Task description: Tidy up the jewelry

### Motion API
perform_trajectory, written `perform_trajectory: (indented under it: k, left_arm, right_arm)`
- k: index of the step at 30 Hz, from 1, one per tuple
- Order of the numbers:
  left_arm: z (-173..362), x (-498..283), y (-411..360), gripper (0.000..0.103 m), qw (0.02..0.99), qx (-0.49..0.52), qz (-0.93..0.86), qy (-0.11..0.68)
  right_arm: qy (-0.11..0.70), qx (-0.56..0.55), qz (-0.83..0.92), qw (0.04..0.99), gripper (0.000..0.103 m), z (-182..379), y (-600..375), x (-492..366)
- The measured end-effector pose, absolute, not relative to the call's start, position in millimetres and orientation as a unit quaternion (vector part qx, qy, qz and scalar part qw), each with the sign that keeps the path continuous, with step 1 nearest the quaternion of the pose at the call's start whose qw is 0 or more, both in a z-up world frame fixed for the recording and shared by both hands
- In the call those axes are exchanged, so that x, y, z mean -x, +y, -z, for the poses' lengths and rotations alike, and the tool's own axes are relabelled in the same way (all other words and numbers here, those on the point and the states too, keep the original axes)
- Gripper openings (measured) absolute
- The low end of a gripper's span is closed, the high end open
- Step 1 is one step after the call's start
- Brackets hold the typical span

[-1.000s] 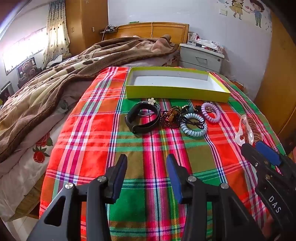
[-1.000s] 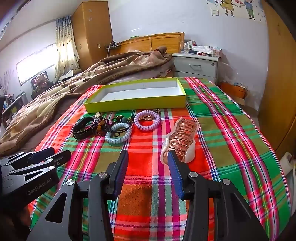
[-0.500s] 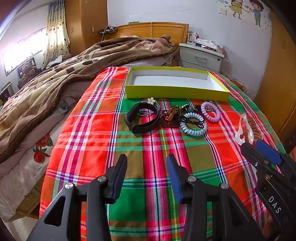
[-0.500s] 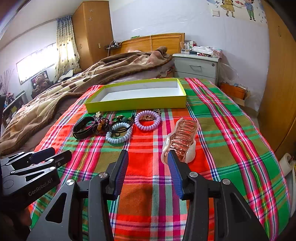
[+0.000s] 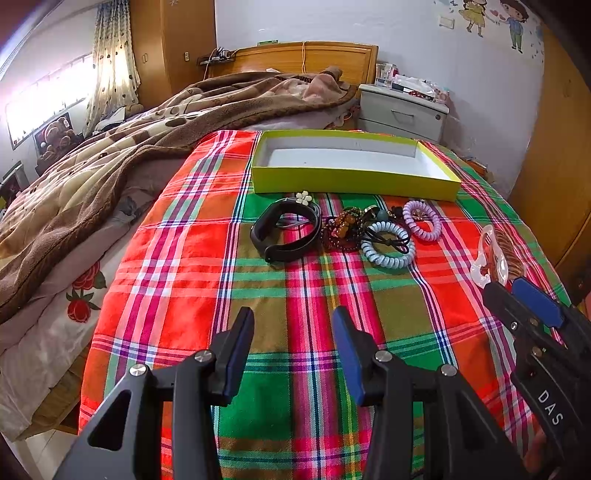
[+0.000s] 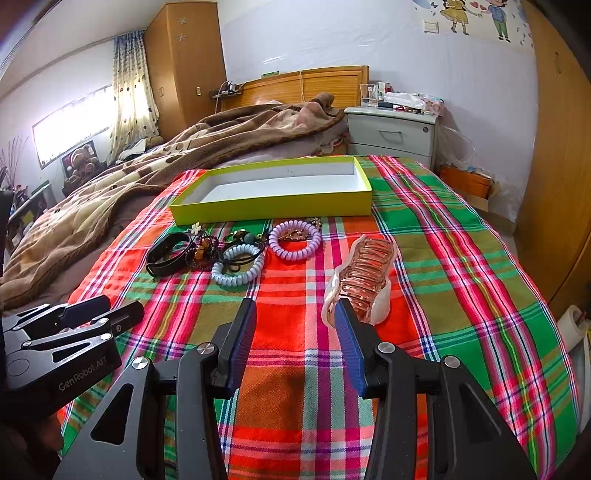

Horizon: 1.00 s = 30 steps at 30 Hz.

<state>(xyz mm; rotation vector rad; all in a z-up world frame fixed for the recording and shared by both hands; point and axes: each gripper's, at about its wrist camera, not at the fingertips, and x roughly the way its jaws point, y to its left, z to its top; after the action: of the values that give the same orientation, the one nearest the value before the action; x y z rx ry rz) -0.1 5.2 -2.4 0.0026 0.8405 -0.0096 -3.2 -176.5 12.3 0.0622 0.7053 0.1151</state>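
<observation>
Left gripper (image 5: 293, 325) had its jaws spread apart w/ nothing between them, hovering over the plaid cloth (image 5: 192, 266). Right gripper (image 6: 297, 317) likewise gaped, holding nothing — its right fingertip (image 6: 341, 314) sat just at the near end of the pink hair clip (image 6: 364, 280); can't tell whether it touched.

The jewelry lay in a loose row on the cloth, near the front wall of the yellow-green box (image 5: 354, 182). From the left in the left wrist view: black band (image 5: 284, 232) w/ a small white flower piece (image 5: 303, 198) at its far edge, a dark beaded bracelet (image 5: 341, 230) touching it, then the pale blue coil tie (image 5: 388, 245) w/ a black elastic (image 5: 391, 240) draped over it, then the lilac coil tie (image 5: 422, 220). The hair clip lay apart from the row, off to the right, closer to the grippers. Box interior was white, open-topped.

Surface: red, green and pink plaid cloth spread over the foot of a bed. A brown blanket (image 6: 155, 162) was heaped on the left side up to the wooden headboard (image 6: 306, 85); floral bedsheet (image 5: 74, 291) showed at the cloth's left edge. Room beyond — grey nightstand (image 6: 391, 133) w/ clutter on top right of the headboard, tall wooden wardrobe (image 6: 184, 66) in the far corner, dotted curtain (image 6: 129, 96) beside a bright window, cartoon wall sticker (image 6: 472, 14) upper right, wooden doors (image 6: 557, 147) along the right wall.
</observation>
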Motion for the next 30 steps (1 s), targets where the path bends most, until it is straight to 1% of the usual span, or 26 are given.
perform_trajectory:
  k: [30]
  left_arm:
    - [3.2,-0.4,6.6,0.046,0.911,-0.001,0.005,0.413]
  right_arm:
    - [0.344,-0.03,-0.057,0.937,0.045,-13.3,-176.9,4.0]
